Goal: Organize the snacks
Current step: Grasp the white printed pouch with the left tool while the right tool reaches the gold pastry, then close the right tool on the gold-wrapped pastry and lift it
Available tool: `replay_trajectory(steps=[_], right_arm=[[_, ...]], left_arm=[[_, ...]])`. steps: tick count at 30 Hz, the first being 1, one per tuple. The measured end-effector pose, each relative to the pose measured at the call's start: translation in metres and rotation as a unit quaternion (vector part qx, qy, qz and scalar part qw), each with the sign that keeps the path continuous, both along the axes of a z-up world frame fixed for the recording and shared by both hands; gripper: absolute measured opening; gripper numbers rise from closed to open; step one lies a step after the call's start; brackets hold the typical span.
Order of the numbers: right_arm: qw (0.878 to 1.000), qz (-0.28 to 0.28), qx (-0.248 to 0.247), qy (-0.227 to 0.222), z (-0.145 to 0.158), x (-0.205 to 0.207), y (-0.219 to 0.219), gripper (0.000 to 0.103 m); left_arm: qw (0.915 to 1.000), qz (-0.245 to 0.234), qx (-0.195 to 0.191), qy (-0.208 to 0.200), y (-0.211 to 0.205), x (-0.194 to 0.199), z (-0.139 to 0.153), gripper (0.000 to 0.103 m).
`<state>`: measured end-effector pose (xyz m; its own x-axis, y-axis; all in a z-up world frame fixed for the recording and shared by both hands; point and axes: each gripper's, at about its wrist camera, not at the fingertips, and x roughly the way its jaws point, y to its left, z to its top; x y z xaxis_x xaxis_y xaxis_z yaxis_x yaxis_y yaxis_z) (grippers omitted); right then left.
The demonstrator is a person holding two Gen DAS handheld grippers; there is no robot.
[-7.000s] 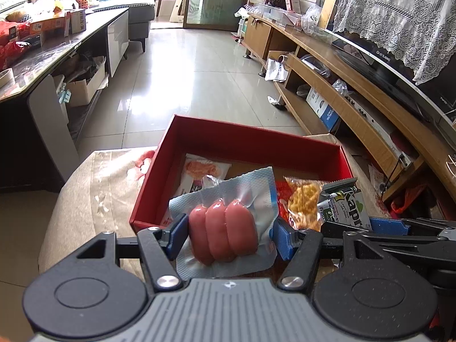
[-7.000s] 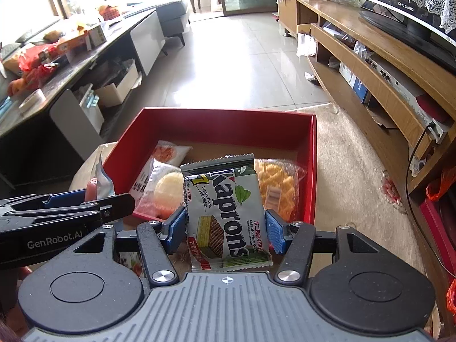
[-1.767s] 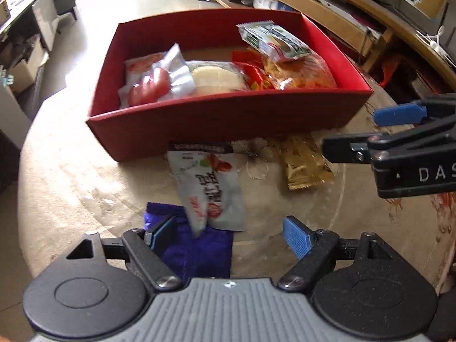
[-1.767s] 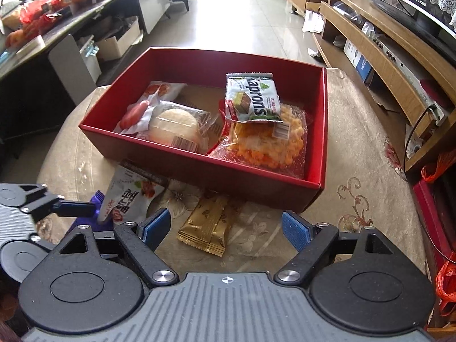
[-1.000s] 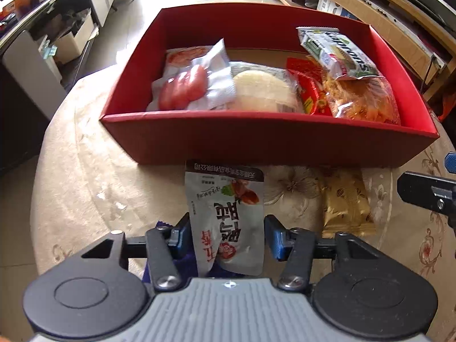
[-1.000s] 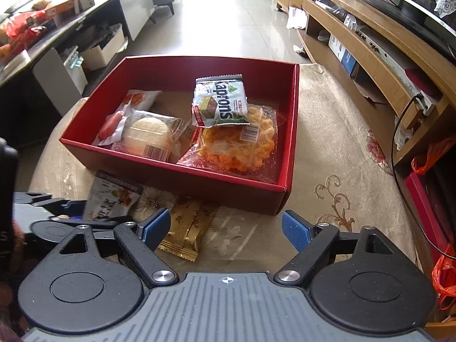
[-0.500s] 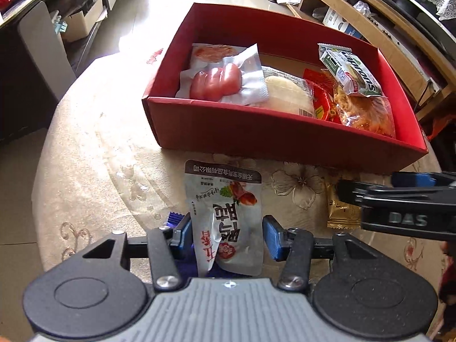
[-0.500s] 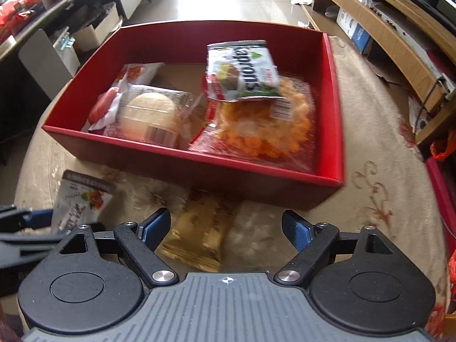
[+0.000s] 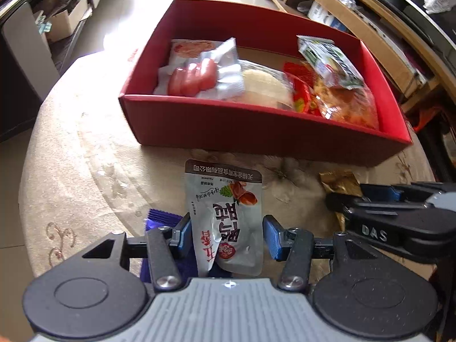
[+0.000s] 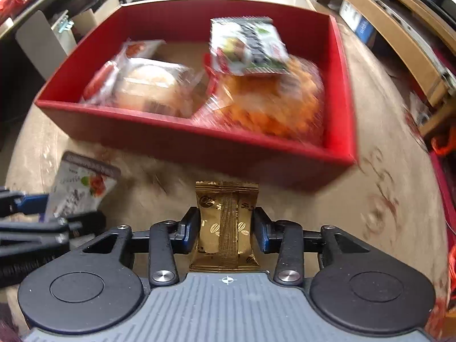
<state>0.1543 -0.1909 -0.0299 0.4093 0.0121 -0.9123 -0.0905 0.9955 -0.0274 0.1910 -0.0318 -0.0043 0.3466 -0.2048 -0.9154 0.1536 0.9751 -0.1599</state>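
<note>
Left gripper (image 9: 225,235) clamped on a grey pouch (image 9: 225,213), pads pressing both its side edges; pouch held upright between the fingers, above the table (image 9: 85,165), short of the red box (image 9: 256,131). Purple packet (image 9: 162,219) lies on the table under the left finger. Right gripper (image 10: 225,229) clamped on a gold packet (image 10: 226,225), squeezed at mid-length, just short of the box's near wall. Box sits at the table's far side, holding sausages (image 9: 193,78), a bun (image 9: 263,87), orange crisps (image 10: 273,105) with a green wafer pack (image 10: 248,47) on top.
</note>
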Motion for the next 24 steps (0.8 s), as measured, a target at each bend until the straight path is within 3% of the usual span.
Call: replay_trajectory(steps=[9,13,20,24], right_arm=[[1.000,-0.012,-0.024,0.002,0.001,-0.052,-0.020,0.049],[0.999,-0.015,-0.043,-0.006,-0.005,-0.060,-0.018,0.052],[0.998,-0.042,-0.050,-0.009,-0.013,-0.062,-0.033,0.090],[0.998,-0.065,-0.017,-0.007,-0.015,-0.060,-0.049,0.098]], left_arm=[[0.9985,-0.056,-0.001,0.002,-0.039,-0.020,-0.006,0.047],[0.9963,-0.077,0.035,-0.018,-0.057,-0.028,-0.011,0.046],[0.9960,-0.079,0.035,-0.025,-0.058,-0.028,-0.012,0.050],[0.9967,-0.076,0.022,-0.020,-0.053,-0.025,-0.012,0.055]])
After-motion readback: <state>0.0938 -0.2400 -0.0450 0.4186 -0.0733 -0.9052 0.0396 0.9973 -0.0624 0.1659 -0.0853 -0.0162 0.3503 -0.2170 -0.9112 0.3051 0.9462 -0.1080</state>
